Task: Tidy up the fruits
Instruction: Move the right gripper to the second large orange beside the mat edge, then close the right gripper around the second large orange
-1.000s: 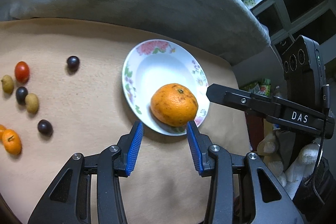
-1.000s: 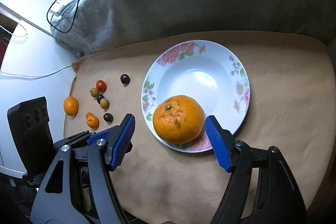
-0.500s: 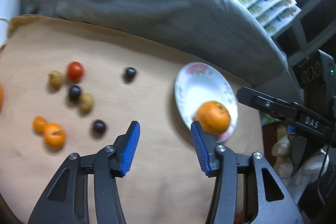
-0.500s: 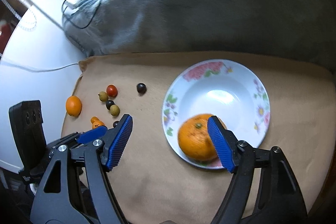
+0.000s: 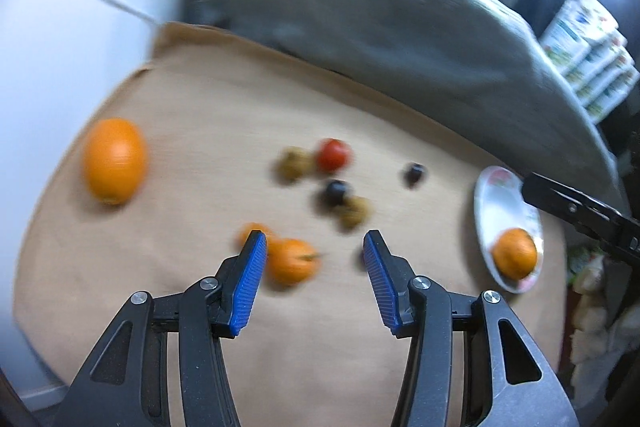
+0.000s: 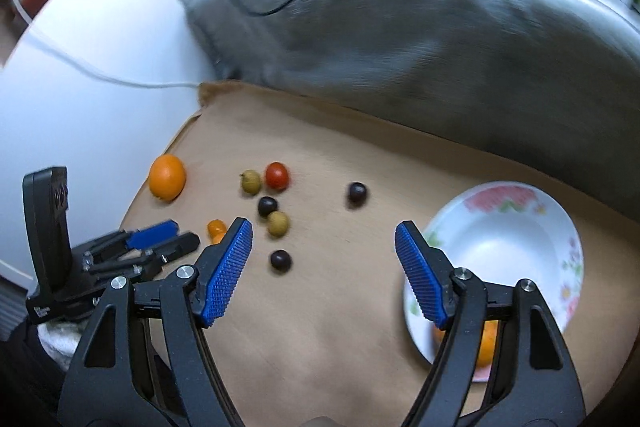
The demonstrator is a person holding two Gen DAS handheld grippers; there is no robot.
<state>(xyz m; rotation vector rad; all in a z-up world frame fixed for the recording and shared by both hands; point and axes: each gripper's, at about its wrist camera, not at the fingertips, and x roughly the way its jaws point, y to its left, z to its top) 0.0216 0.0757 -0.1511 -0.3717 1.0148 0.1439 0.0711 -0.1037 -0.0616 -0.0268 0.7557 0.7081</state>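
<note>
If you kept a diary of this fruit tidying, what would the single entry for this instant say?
left gripper: open, empty, over small orange | right gripper: open, empty | plate: holds one orange | other fruits loose on cloth

Both my hands have swung away from the plate toward the loose fruit.

A second ago my left gripper [image 5: 312, 247] stood at the plate [image 5: 490, 195], open beside the big orange [image 5: 515, 254]; now it hangs open well left of the plate, over a small orange [image 5: 294, 261]. My right gripper [image 6: 324, 239] has left that big orange [image 6: 486, 343] too, its fingers [image 6: 420, 275] spread beside the plate's left rim.
</note>
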